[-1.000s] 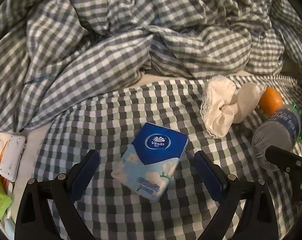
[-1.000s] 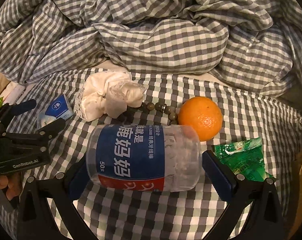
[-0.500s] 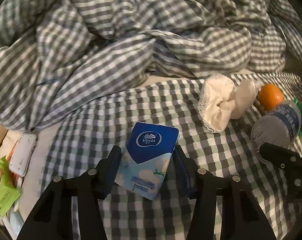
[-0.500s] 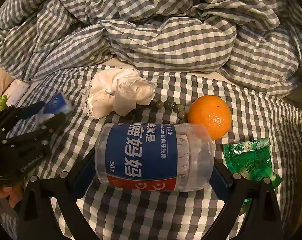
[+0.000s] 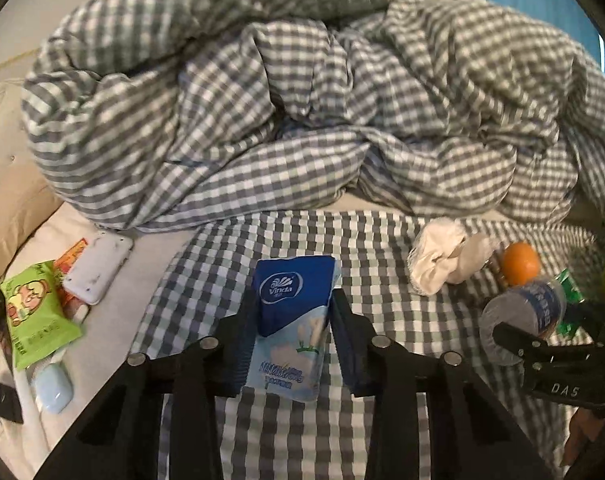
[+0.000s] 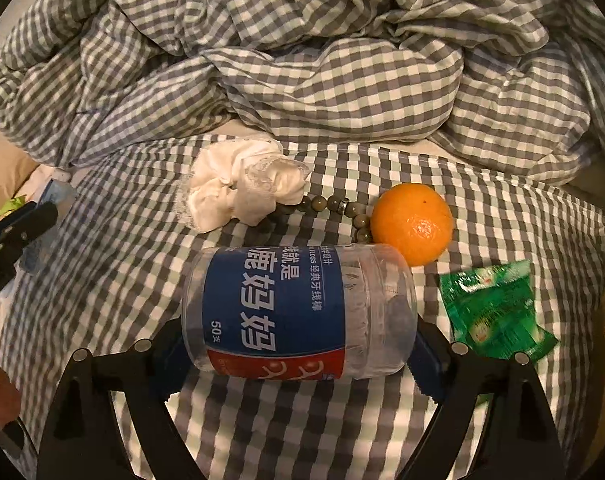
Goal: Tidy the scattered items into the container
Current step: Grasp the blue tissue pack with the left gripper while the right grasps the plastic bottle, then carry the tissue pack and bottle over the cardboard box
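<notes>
Sprawling across the back of both views, the rumpled gingham duvet (image 5: 302, 120) is the landmark, heaped up behind everything else. Spread flat in front of the duvet is a checked cloth (image 6: 122, 248), and all the loose items lie on it. Nearest the right wrist camera, well forward of the duvet, the clear plastic jar (image 6: 298, 312) with the blue label lies on its side, and the right gripper (image 6: 298, 354) has a pad pressed to each end of it, clamped on. Between jar and duvet sits the white scrunchie (image 6: 242, 196), with a bead bracelet (image 6: 334, 208) trailing from it to the orange (image 6: 412, 222), which touches the jar's far corner. A green sachet (image 6: 494, 312) lies forward of the orange. Further along the duvet's front edge, the left gripper (image 5: 290, 344) is squeezed onto the blue tissue pack (image 5: 292, 320), jaws tight against both sides. Beyond the cloth's edge lie a lime-green snack packet (image 5: 34, 316) and a white case (image 5: 98, 268).
</notes>
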The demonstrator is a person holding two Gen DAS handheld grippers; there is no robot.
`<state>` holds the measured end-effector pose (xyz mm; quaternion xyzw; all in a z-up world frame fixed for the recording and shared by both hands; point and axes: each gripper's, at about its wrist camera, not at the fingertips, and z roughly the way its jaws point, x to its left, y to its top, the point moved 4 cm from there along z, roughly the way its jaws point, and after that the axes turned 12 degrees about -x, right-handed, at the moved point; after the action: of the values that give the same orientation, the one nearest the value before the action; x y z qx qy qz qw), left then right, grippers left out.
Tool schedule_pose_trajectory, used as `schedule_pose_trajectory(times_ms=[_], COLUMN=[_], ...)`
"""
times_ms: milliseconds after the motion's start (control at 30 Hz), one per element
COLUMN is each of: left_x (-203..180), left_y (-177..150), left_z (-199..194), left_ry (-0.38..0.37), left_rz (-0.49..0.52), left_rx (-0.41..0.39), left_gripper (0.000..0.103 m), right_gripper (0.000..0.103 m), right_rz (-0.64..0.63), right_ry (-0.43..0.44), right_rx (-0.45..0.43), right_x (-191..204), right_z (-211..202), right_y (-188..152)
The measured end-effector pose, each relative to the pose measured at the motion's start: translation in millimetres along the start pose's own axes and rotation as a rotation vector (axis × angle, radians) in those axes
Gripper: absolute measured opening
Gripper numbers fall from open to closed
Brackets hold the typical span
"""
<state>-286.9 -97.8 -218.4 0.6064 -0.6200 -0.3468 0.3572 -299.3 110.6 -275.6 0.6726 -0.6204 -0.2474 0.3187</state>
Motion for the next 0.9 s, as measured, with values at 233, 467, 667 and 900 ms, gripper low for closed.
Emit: schedule_pose_trajectory(times_ms=[233,467,667,900], left_x=[-7.6,-24.8,-45.0,-87.3], left_y=[14.7,35.4,53.8,72.9], left_z=[-40.3,-91.5,-132.5,-179.4], left_ry=[-0.019,-0.048,-0.088,-0.142], left_rz=[-0.01,-0.013,-0.016,0.001], left_rx=[-0.039,-0.094,-0.136,-0.191], left_gripper=[0.028,0.022,0.021,0.021], right_gripper=[0.088,0.088,0.088,0.088], right_rz=[0.014,0.024,0.029,0.057], right_ry=[0.03,0.042,0.034,-0.001], right_rx=[-0.066,-0.166,-0.246,-0.336], right_x=[0.2,-6.3,-20.6,-55.8], right_z=[-58.1,-136.0,-197.2,-268.8], right_y=[5.5,19.0,28.5,32.4])
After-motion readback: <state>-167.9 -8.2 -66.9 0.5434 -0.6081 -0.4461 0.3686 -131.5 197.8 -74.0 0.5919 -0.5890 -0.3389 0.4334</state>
